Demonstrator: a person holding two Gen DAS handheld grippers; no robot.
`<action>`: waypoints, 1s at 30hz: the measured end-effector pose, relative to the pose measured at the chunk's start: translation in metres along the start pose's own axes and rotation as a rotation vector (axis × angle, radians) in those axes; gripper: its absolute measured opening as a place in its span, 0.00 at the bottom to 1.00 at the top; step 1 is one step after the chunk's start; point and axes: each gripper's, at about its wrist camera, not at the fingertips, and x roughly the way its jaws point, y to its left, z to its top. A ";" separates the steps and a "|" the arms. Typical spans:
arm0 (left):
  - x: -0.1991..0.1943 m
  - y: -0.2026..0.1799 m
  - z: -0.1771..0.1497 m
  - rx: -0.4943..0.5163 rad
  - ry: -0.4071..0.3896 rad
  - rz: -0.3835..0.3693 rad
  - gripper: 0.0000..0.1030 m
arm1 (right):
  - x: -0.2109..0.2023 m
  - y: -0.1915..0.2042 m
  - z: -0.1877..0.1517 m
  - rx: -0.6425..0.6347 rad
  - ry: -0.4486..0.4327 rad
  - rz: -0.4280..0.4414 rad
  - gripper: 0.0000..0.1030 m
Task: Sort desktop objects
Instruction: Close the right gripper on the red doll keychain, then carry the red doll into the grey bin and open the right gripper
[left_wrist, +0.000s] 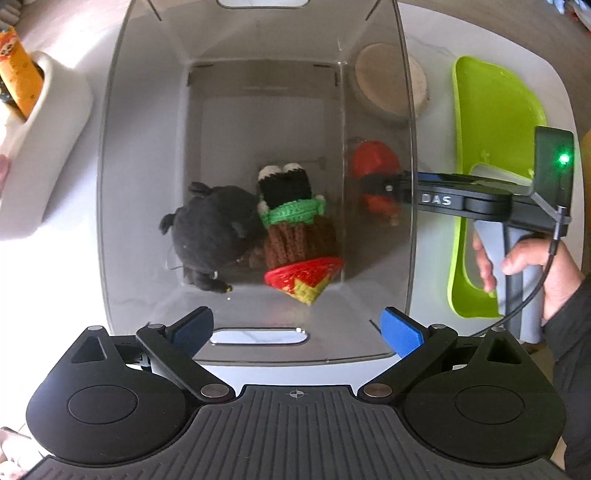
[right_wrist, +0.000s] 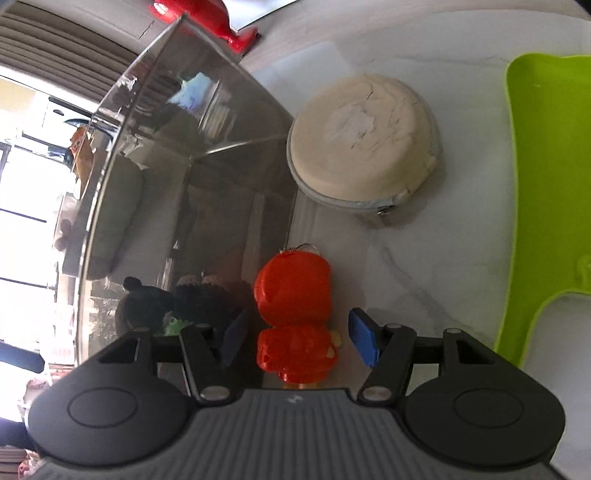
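1. The left gripper (left_wrist: 297, 328) hangs above the near end of a clear grey plastic bin (left_wrist: 375, 110), pointing almost straight down, jaws spread wide with nothing between them.
2. On the bin's floor lie two soft toys touching each other: a black plush (left_wrist: 212, 230) on the left and a crocheted doll (left_wrist: 295, 236) with a green collar, brown body and red and yellow base on the right.
3. A red toy figure (right_wrist: 293, 321) lies on the white marbled tabletop (right_wrist: 461, 236) just outside the bin's right wall, with a small metal ring at its top end.
4. The right gripper (right_wrist: 295, 341) straddles that figure at a middling width. The right blue pad (right_wrist: 364, 341) stands clear of the toy; whether the left pad (right_wrist: 234, 338) touches it I cannot tell, so no grip shows.
5. The bin's wall stands hard against the left finger and leaves it little room on that side.
6. Beyond the figure, near the bin wall, sits a round beige zipped pouch (right_wrist: 364, 144).
7. A lime green tray (right_wrist: 546, 192) lies to the right, well apart from the figure.
8. In the left wrist view, a white holder (left_wrist: 48, 147) with an orange item (left_wrist: 18, 70) in it stands left of the bin.
9. A person's hand (left_wrist: 535, 266) grips the right gripper's handle over the green tray.
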 end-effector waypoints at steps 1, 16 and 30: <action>0.002 0.000 0.001 -0.002 0.002 0.000 0.97 | 0.002 0.000 0.000 0.000 0.007 -0.005 0.62; -0.018 -0.024 0.002 0.094 0.002 -0.415 0.97 | -0.004 0.004 -0.022 0.038 -0.004 -0.022 0.44; -0.027 -0.004 -0.022 0.104 -0.010 -0.547 0.98 | -0.111 0.005 -0.023 0.077 -0.180 -0.116 0.44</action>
